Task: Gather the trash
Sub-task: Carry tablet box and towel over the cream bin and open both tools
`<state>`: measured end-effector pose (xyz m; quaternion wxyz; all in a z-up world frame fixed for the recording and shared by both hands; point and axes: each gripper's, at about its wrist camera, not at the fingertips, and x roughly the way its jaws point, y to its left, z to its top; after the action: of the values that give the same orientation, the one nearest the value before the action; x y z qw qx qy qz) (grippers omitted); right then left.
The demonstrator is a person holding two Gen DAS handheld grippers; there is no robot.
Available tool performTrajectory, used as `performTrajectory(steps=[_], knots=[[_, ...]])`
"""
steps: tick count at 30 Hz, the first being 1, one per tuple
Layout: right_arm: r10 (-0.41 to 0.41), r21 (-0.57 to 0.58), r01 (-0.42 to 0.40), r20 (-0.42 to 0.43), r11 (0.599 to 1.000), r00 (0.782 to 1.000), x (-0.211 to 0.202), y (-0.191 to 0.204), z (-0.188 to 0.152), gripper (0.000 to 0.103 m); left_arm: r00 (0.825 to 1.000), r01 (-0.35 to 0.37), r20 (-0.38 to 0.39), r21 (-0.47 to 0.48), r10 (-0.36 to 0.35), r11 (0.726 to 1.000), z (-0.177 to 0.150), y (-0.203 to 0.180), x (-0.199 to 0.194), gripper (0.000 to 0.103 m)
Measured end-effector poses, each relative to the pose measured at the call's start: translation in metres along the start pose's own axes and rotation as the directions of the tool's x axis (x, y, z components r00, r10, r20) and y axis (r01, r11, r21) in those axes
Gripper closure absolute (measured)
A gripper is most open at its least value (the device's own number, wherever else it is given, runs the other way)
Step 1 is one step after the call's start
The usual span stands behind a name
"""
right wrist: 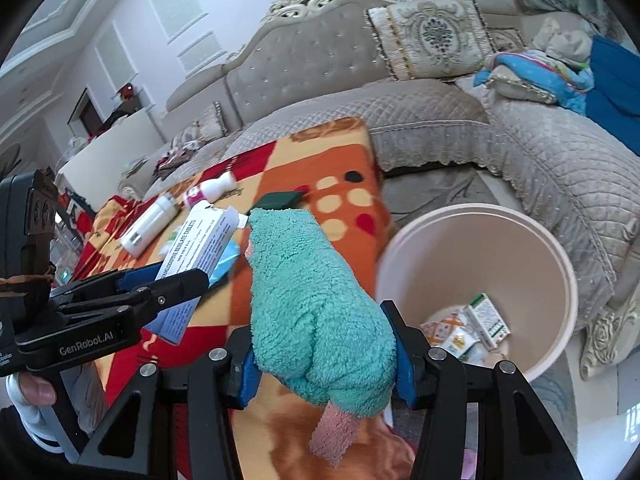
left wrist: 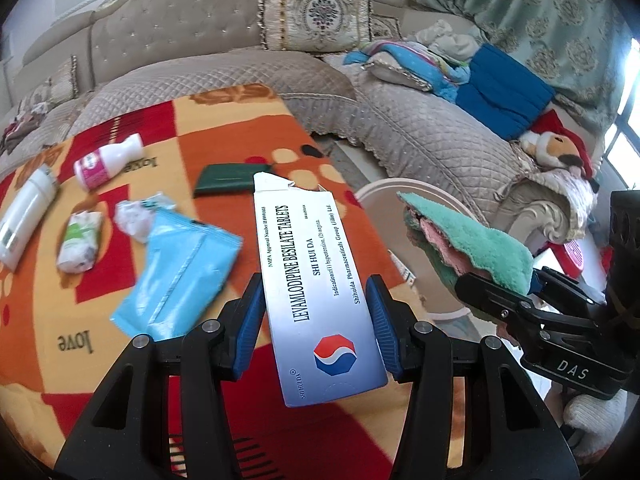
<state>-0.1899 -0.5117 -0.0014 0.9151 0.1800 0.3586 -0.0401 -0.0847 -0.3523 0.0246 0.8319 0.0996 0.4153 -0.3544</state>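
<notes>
Tufted grey sofa (right wrist: 320, 64) behind, quilted cover. Embroidered cushion (left wrist: 316, 12) upright against backrest. Blue folded blanket (left wrist: 504, 92) on right seat, Santa plush toy (left wrist: 560, 148) just beside. Green patterned curtain (left wrist: 540, 8) at right. Orange-red patterned blanket (left wrist: 240, 120) in foreground.

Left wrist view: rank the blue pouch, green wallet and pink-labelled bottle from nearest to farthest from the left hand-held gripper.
1. blue pouch, just left of the left hand-held gripper.
2. green wallet, ahead, mid-table.
3. pink-labelled bottle, far left, lying down.
</notes>
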Motion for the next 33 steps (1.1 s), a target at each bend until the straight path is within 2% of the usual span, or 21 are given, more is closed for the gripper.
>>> performTrajectory(steps=[20,33], knots=[[-0.105,0.104,0.105,-0.009,0.989,0.994,-0.004,-0.069,-0.003,0.052,0.995,0.090,-0.055,0.044,-0.088,0.995,0.020,-0.059,0.043,0.054],[-0.164,0.189,0.170,-0.045,0.967,0.985,0.010,-0.115,-0.007,0.052,0.992,0.102,-0.085,0.051,-0.097,0.994,0.030,-0.084,0.074,0.054]])
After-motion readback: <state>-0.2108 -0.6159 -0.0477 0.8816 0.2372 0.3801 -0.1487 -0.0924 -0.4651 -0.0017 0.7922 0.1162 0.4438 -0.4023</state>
